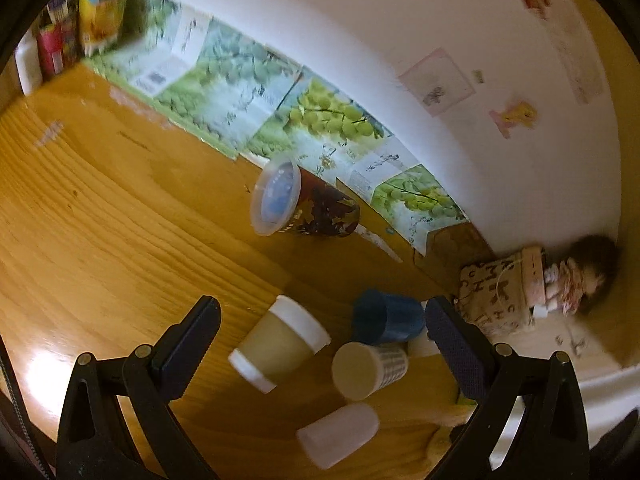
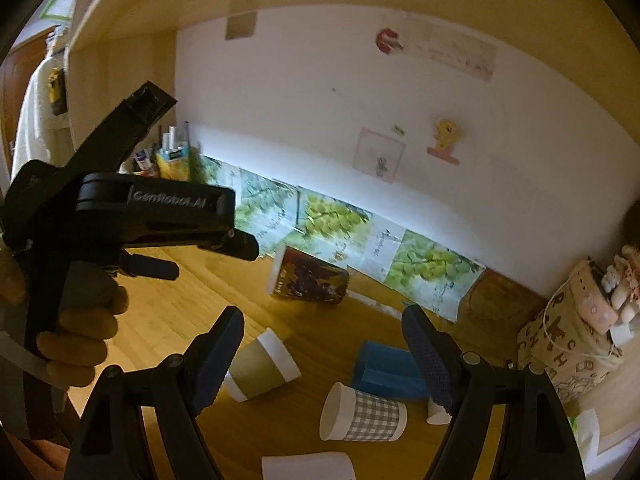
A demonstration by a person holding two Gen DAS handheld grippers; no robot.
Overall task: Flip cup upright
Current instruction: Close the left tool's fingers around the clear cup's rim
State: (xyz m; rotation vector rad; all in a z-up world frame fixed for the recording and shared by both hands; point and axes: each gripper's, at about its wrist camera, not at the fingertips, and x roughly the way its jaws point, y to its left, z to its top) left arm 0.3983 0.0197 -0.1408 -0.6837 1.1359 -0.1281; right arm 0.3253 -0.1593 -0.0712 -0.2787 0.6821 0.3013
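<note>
Several cups lie on their sides on the wooden table (image 1: 100,208). A tan cup with white bands (image 1: 276,344) (image 2: 262,366) lies between my fingers in both views. A blue cup (image 1: 388,316) (image 2: 386,370), a checked paper cup (image 1: 370,368) (image 2: 362,414) and a white cup (image 1: 338,434) (image 2: 308,467) lie close by. A dark printed cup with a clear lid (image 1: 304,204) (image 2: 308,278) lies farther back. My left gripper (image 1: 322,314) (image 2: 212,254) is open and empty above them. My right gripper (image 2: 324,328) is open and empty.
Grape posters (image 1: 320,120) (image 2: 320,220) line the wall base. A lettered bag with a doll (image 1: 504,292) (image 2: 568,344) stands at the right. Boxes and bottles (image 1: 80,28) (image 2: 168,160) stand at the far left. A hand (image 2: 84,336) holds the left gripper.
</note>
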